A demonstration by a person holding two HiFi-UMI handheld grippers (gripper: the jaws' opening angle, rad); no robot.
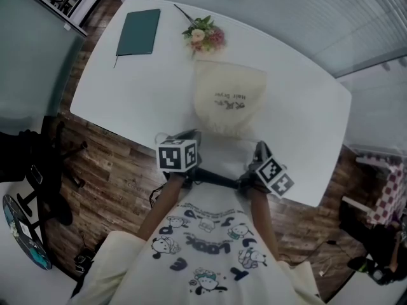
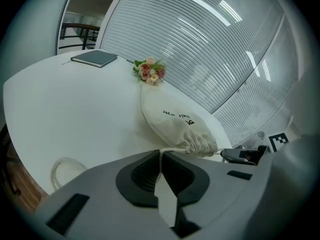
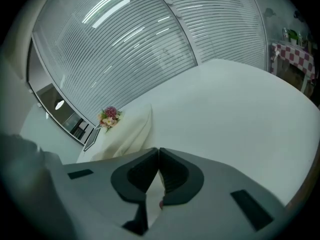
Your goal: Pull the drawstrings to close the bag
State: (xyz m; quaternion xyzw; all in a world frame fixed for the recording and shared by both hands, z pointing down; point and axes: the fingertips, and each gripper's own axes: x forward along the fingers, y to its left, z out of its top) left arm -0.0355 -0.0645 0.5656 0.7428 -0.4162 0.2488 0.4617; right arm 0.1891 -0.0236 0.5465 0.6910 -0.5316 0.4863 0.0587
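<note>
A cream drawstring bag (image 1: pixel 229 97) with dark print lies on the white table (image 1: pixel 127 94), its gathered mouth (image 2: pixel 201 145) toward me. My left gripper (image 2: pixel 161 152) is shut on a white drawstring (image 2: pixel 172 149) that runs from the mouth straight into its jaws. The cord's loose loop (image 2: pixel 64 168) lies on the table at the left. My right gripper (image 3: pixel 159 151) is shut, with the bag (image 3: pixel 131 129) just left of it. In the left gripper view, the right gripper (image 2: pixel 229 154) sits at the mouth's other side, with a short bit of cord reaching its tip.
A small bunch of flowers (image 1: pixel 204 35) lies just beyond the bag's far end. A dark green notebook (image 1: pixel 138 32) rests at the far left of the table. Both grippers hang over the table's near edge (image 1: pixel 210 161), above a wooden floor.
</note>
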